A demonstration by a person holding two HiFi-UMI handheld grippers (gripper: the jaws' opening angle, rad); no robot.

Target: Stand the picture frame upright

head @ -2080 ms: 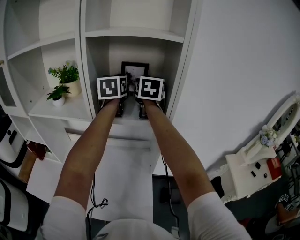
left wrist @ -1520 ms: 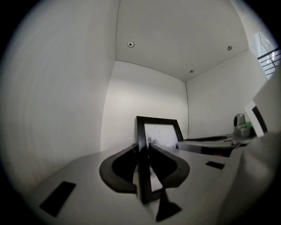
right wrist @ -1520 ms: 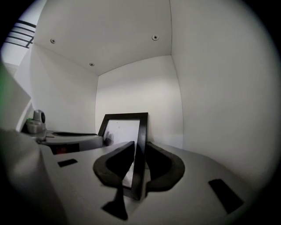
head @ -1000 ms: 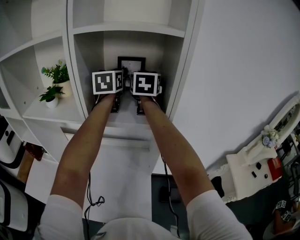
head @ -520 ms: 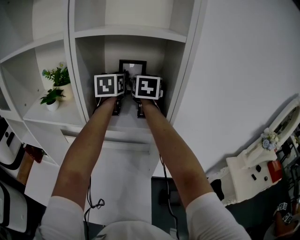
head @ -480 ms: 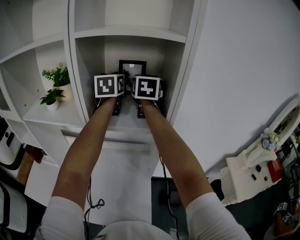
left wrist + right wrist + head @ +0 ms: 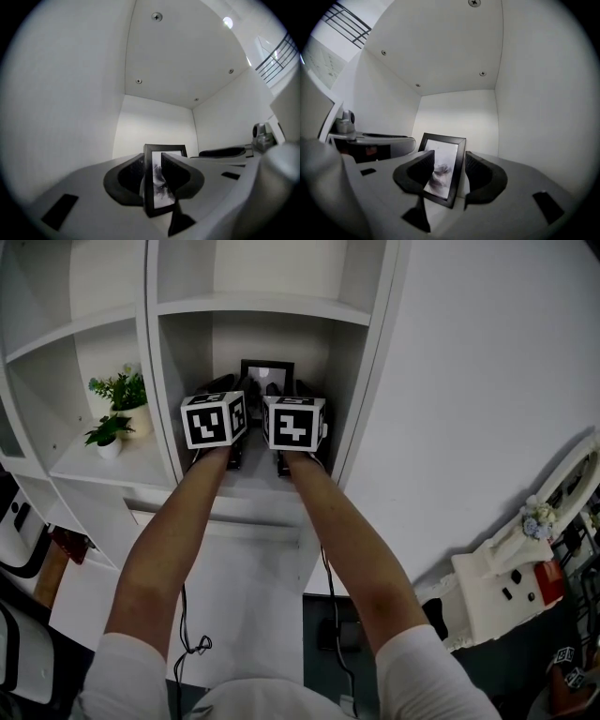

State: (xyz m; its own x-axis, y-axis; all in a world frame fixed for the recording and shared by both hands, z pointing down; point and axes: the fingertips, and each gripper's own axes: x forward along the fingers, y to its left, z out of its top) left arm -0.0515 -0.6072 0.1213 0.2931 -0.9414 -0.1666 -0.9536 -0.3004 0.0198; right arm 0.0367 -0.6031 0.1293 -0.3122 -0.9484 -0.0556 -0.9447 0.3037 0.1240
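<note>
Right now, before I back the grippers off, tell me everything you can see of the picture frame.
The picture frame is small, portrait way up, with a matte black border around a pale, blurry grey picture. It stands on its bottom edge in the white shelf compartment, leaning slightly back. Its left bar sits between the jaws of the left gripper, its right bar between those of the right gripper; both pairs have just been opening, and the right pair stands clear of it.
</note>
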